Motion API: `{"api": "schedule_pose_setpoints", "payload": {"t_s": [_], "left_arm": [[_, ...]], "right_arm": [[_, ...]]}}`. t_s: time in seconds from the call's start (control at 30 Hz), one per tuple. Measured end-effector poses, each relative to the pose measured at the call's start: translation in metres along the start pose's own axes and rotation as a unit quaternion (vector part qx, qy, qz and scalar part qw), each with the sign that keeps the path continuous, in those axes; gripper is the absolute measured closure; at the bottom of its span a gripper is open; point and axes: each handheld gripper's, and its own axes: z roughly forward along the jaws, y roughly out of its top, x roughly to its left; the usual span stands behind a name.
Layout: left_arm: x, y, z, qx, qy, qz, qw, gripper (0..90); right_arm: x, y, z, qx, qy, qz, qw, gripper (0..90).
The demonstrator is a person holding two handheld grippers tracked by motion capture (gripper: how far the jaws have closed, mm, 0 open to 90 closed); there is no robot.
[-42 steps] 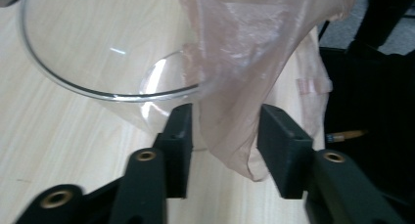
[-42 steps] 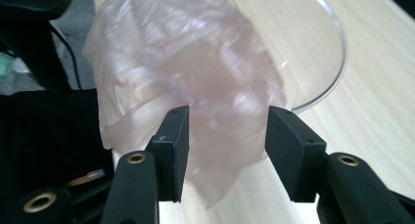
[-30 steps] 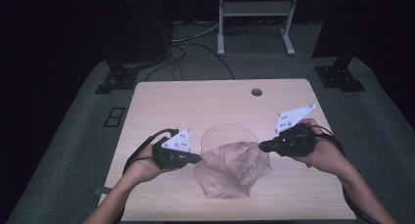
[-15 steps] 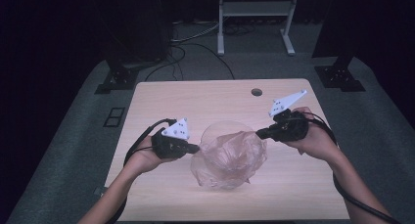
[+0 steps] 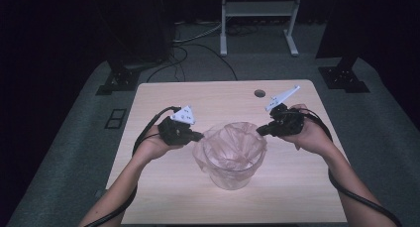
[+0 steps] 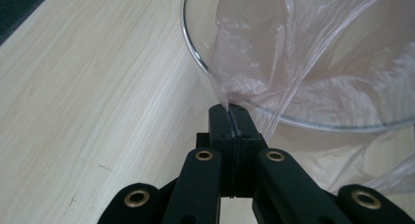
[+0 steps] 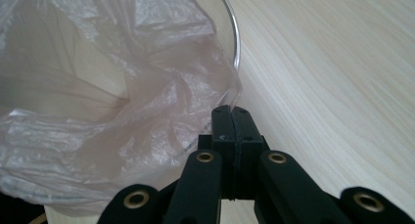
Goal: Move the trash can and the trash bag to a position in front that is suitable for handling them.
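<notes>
A dark room surrounds the pale wooden desk [image 5: 163,103], bare on all sides of the work. A clear bin [image 5: 229,175] stands between the grippers, a thin plastic bag [image 5: 233,145] draped inside it. The left gripper [image 5: 200,136], jaws fully closed, pinches the bag's edge at the near rim; the right gripper [image 5: 258,131] likewise clamps the opposite edge, stretching the bag over the rim.
</notes>
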Motion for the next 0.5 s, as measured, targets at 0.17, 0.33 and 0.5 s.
{"api": "schedule_pose_setpoints", "payload": {"t_s": [0.17, 0.33, 0.5], "left_arm": [[0.006, -0.004, 0.009, 0.013, 0.002, -0.012, 0.9998, 89.7], [0.010, -0.014, 0.021, 0.014, -0.009, -0.032, 0.9993, 89.8], [0.013, -0.017, 0.014, 0.008, -0.019, -0.035, 0.9992, 89.6]], "right_arm": [[-0.004, -0.003, 0.002, -0.001, 0.006, 0.008, 1.0000, 90.0], [-0.005, -0.009, 0.010, 0.010, 0.013, 0.008, 0.9998, 90.0], [-0.007, -0.013, 0.011, 0.004, 0.023, 0.017, 0.9996, 84.7]]}}
